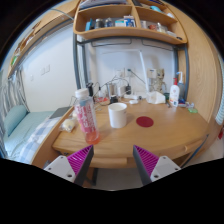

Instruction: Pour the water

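A clear plastic bottle (87, 115) with a pink tint and a white cap stands upright on the wooden desk (150, 140), near its front left part. A white cup (118, 115) stands just to the bottle's right. My gripper (113, 160) is open and empty, its two purple pads (77, 159) wide apart. It is held back from the desk's front edge. The bottle and cup lie beyond the fingers, the bottle ahead of the left finger.
A small red disc (145, 122) lies on the desk right of the cup. Small bottles and clutter (160, 95) stand at the desk's back under wooden shelves (130, 30). A bed (25, 130) is at the left.
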Tool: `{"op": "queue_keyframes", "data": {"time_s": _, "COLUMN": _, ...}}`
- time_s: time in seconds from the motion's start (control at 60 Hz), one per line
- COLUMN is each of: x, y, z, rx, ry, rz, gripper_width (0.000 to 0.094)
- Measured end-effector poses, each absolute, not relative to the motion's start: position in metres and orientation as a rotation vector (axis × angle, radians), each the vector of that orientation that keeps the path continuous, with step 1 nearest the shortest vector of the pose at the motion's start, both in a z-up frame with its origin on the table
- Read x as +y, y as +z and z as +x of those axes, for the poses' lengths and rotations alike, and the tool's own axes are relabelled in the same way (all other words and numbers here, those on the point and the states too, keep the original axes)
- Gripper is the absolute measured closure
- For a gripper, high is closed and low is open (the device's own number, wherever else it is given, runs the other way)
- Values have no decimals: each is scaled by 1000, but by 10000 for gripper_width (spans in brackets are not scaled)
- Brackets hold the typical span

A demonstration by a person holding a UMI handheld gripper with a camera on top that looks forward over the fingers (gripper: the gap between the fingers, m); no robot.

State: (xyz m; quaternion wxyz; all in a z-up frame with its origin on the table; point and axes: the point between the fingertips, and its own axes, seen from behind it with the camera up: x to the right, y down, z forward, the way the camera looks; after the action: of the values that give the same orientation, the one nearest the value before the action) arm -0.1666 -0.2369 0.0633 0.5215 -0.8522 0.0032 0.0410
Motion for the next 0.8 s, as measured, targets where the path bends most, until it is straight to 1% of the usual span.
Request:
{"op": "queue_keyframes", "data": {"time_s": 0.067, "x": -235, "y": 60, "z": -184, "rx": -32, "ry": 135, "rz": -2042, "gripper_width": 118}}
{"op": "queue_keyframes", "data": {"time_s": 0.083, "x": -222, "y": 56, "z": -183, "rx": -40, "ry": 135, "rz": -2033, "gripper_width": 119}}
{"op": "queue_keyframes", "data": {"time_s": 0.1, "x": -227, "y": 48, "z": -206, "rx": -48, "ry": 134, "rz": -2026, "gripper_width": 118}}
{"op": "queue_keyframes", "data": {"time_s": 0.233, "x": -197, "y": 36, "z": -248, "rx": -151, "ry": 149, "rz": -2004, "gripper_width": 105}}
{"op": "queue_keyframes", "data": {"time_s": 0.383, "x": -155, "y": 45, "z": -271, "rx": -197, "ry": 148, "rz": -1932, "gripper_width": 107}}
{"op": "queue_keyframes", "data": {"time_s": 0.583, "x": -116, "y": 62, "z": -268, "rx": -184, "ry": 113, "rz": -1863, "gripper_width": 117}}
{"op": "queue_keyframes", "data": {"time_s": 0.617, "x": -111, "y": 65, "z": -266, "rx": -169, "ry": 119, "rz": -1848, "gripper_width": 148}}
{"op": "queue_keyframes", "data": {"time_s": 0.633, "x": -110, "y": 66, "z": -266, "rx": -162, "ry": 123, "rz": -1840, "gripper_width": 178}}
{"op": "queue_keyframes", "data": {"time_s": 0.65, "x": -108, "y": 68, "z": -266, "rx": -157, "ry": 125, "rz": -1831, "gripper_width": 178}}
{"op": "queue_keyframes", "data": {"time_s": 0.7, "x": -105, "y": 74, "z": -261, "rx": -148, "ry": 103, "rz": -1807, "gripper_width": 507}}
{"op": "queue_keyframes", "data": {"time_s": 0.75, "x": -105, "y": 73, "z": -265, "rx": -168, "ry": 107, "rz": -1804, "gripper_width": 507}}
{"op": "queue_keyframes", "data": {"time_s": 0.8, "x": -103, "y": 73, "z": -264, "rx": -142, "ry": 125, "rz": -1791, "gripper_width": 533}}
